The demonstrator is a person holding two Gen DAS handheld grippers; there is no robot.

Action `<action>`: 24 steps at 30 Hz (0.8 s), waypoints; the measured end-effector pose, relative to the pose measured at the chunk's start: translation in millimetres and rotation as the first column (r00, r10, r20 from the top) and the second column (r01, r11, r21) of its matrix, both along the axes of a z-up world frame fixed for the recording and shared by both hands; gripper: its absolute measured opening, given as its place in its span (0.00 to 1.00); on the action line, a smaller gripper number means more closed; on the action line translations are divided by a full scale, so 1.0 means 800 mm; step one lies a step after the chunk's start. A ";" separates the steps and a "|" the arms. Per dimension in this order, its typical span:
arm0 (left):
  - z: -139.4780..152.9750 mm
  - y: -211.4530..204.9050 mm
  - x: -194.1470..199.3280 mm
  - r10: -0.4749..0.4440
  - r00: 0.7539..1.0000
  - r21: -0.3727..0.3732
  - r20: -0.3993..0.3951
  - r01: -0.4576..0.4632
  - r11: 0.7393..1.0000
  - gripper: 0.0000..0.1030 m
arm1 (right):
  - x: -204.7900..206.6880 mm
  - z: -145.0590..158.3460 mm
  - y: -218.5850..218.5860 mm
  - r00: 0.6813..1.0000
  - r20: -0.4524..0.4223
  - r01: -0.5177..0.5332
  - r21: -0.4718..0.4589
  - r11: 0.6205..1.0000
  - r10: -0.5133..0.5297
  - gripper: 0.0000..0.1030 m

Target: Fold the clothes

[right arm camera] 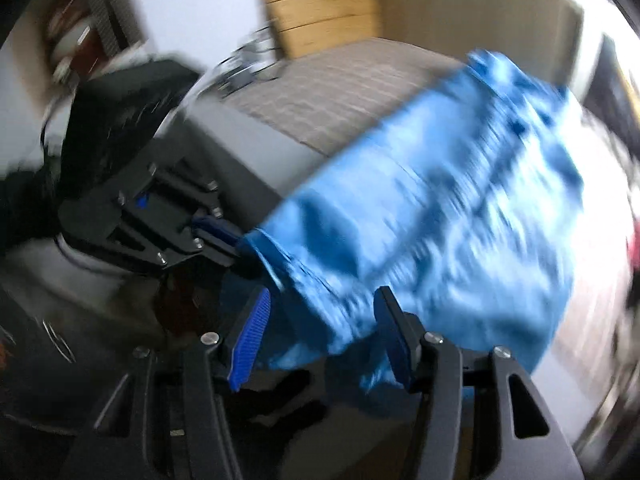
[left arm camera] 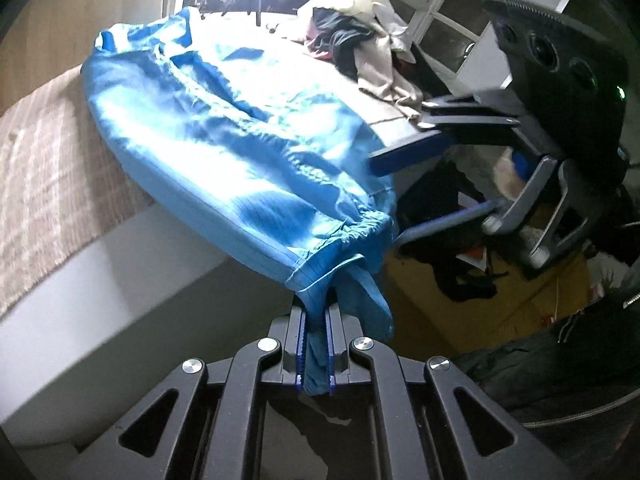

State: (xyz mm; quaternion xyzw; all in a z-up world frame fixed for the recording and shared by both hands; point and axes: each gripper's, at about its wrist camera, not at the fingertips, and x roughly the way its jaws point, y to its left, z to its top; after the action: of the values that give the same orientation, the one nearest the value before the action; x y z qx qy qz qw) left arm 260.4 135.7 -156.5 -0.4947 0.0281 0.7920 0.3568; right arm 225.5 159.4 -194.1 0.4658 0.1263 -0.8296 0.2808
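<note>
**A:** Where does the garment sit, and who has it?

**B:** The blue garment [left arm camera: 240, 152] is draped over the corner of the bed [left arm camera: 52, 184], one end hanging off the edge. The left tongs [left arm camera: 315, 344] are pressed together on a bunched corner near its elastic hem — the cloth fills the narrow gap between the pads. The right tongs [left arm camera: 386, 196] stand spread, with nothing pinched; from the right wrist view the lower edge of the garment [right arm camera: 420, 216] hangs between and just ahead of them [right arm camera: 320, 336], but the pads don't press on it.

**A:** So what could go wrong?

**B:** It hangs from one pinch only. If the left tongs lift further, I'd expect the loose side to sag and twist, and the cloth looks slick, so it might slide off the bed altogether. The grip is on a wad, not a flat edge — that could leave a crease in the wrong place. And the right wrist view is heavily blurred, so closing now risks catching a fold rather than the matching corner.

**A:** Anything in the way?

**B:** A heap of other clothes [left arm camera: 360, 36] sits further along the bed, near the garment's far end, so there's limited room to spread it flat. Below the bed edge, dark clothing [left arm camera: 460, 264] lies on a yellowish floor [left arm camera: 432, 312] where a dropped garment would land.
</note>
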 end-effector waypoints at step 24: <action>-0.040 0.040 -0.034 -0.109 0.991 0.061 -0.082 0.114 0.992 0.28 | -0.023 0.001 0.053 0.992 0.090 -0.111 0.340 0.934 0.086 0.05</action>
State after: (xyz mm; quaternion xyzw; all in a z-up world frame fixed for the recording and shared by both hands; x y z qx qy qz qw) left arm 233.0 168.1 -188.9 -0.4487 0.0437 0.7901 0.4153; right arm 207.4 201.6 -192.9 0.5312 0.2822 -0.7618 0.2406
